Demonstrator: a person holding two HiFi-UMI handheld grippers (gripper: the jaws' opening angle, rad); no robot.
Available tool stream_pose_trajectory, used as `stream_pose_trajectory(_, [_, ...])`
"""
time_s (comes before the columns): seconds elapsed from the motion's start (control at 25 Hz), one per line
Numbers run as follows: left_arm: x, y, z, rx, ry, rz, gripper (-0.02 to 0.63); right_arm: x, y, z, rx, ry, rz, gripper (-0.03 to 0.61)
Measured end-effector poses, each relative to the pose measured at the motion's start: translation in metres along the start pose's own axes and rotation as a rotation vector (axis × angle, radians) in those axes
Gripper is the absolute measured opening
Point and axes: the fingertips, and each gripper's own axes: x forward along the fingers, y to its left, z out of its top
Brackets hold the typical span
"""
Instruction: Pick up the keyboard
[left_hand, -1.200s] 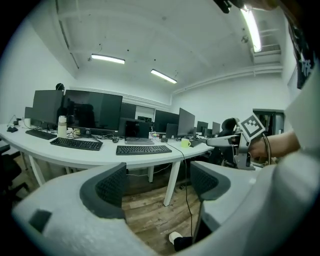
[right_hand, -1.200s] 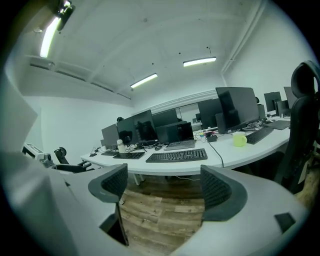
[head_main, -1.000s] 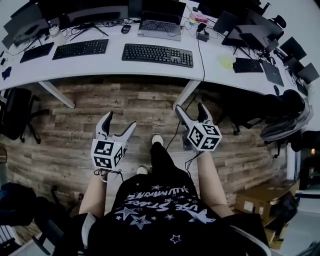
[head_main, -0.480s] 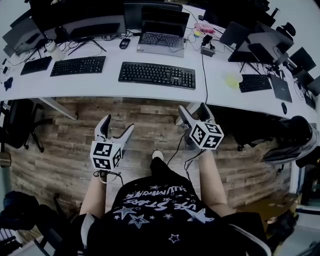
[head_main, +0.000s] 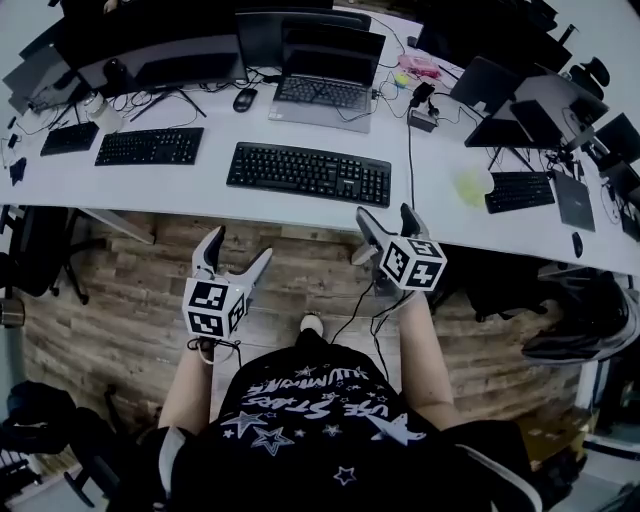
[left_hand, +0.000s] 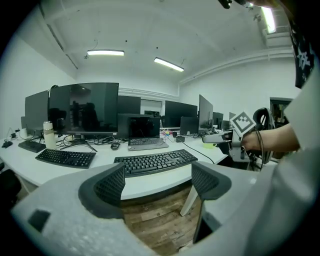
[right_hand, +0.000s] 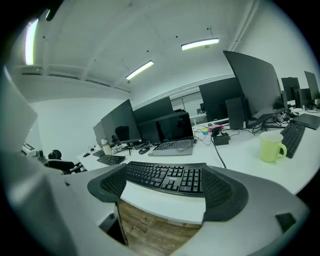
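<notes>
The black keyboard (head_main: 310, 172) lies flat on the white desk (head_main: 200, 192), in front of a laptop (head_main: 325, 90). My left gripper (head_main: 240, 247) hangs open over the wooden floor, short of the desk's front edge, with nothing between its fingers. My right gripper (head_main: 385, 214) is open too, its tips just at the desk edge below the keyboard's right end. In the left gripper view the keyboard (left_hand: 155, 161) sits beyond the open gripper (left_hand: 157, 181). From the right gripper view the keyboard (right_hand: 167, 177) lies close ahead, framed by the spread gripper (right_hand: 167, 189), not touching it.
A second black keyboard (head_main: 150, 146) lies to the left and a third (head_main: 518, 190) to the right. A yellow-green mug (head_main: 470, 185) stands right of the target. Monitors, a mouse (head_main: 240, 98) and cables fill the desk's back. Office chairs stand at both sides.
The person has walked toward the desk, so both grippers are nearer its front edge and the keyboard looks closer. Both stay open and empty.
</notes>
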Motion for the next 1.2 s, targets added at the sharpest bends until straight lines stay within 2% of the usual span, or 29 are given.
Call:
stream_pose_trajectory(0.36, [0.037,0.008,0.002,0.014,0.034,0.068,0.409,0.034,-0.020,-0.001,-0.076,0.069,0.036,0.449])
stream_pose_trajectory(0.6, [0.042,0.011,0.004,0.016,0.067,0.073,0.408,0.050,-0.026,-0.005,-0.132,0.127,0.040,0.469])
stream_pose_trajectory(0.76, [0.057,0.019,0.006,0.017,0.079,0.070,0.408,0.066,-0.031,-0.001,-0.269,0.137,-0.006,0.471])
stream_pose_trajectory(0.96, [0.085,0.027,0.014,0.038,0.094,0.019,0.410,0.087,-0.031,-0.004,-0.478,0.190,-0.025,0.492])
stream_pose_trajectory(1.08, [0.105,0.037,0.021,0.046,0.097,-0.004,0.408,0.104,-0.026,-0.003,-0.582,0.229,0.037,0.506])
stream_pose_trajectory(1.2, [0.124,0.048,0.028,0.033,0.093,-0.023,0.408,0.119,-0.018,-0.017,-0.703,0.348,0.155,0.512])
